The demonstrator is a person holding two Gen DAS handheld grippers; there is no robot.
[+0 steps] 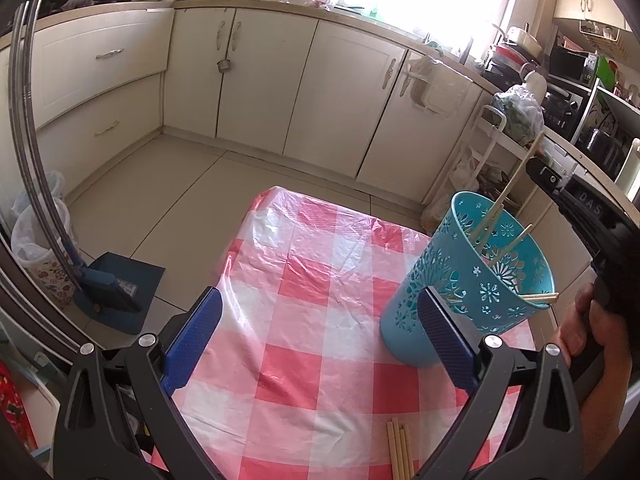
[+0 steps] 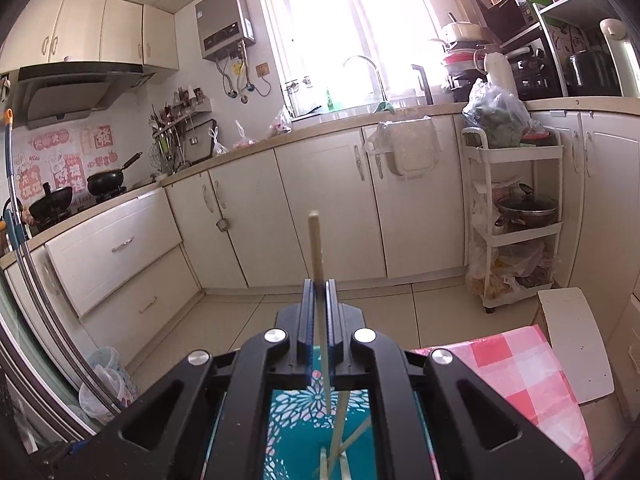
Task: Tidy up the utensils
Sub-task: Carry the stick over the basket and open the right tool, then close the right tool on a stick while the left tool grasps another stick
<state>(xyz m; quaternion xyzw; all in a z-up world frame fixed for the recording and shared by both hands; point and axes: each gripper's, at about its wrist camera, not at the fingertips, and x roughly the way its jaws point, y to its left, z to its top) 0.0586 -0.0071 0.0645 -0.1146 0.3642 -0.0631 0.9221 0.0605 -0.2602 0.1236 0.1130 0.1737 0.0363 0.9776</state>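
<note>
Clamped between my right claw's (image 2: 319, 292) pads is one chopstick (image 2: 316, 248), standing near upright, its lower end dipping into the teal holder (image 1: 468, 276) directly beneath. Other chopsticks (image 1: 510, 246) already lean inside that holder, which stands on the checked cloth (image 1: 320, 280) at about two o'clock from my left claw (image 1: 320, 332). My left claw is spread wide with nothing between its pads. More chopsticks (image 1: 400, 452) lie loose on the cloth at five o'clock. My right hand (image 1: 588, 332) shows at three o'clock.

Teal cutout holder (image 1: 472, 280) with chopsticks (image 1: 505, 194) on checked cloth (image 1: 312, 280), between wide-apart blue fingers (image 1: 196, 332).
</note>
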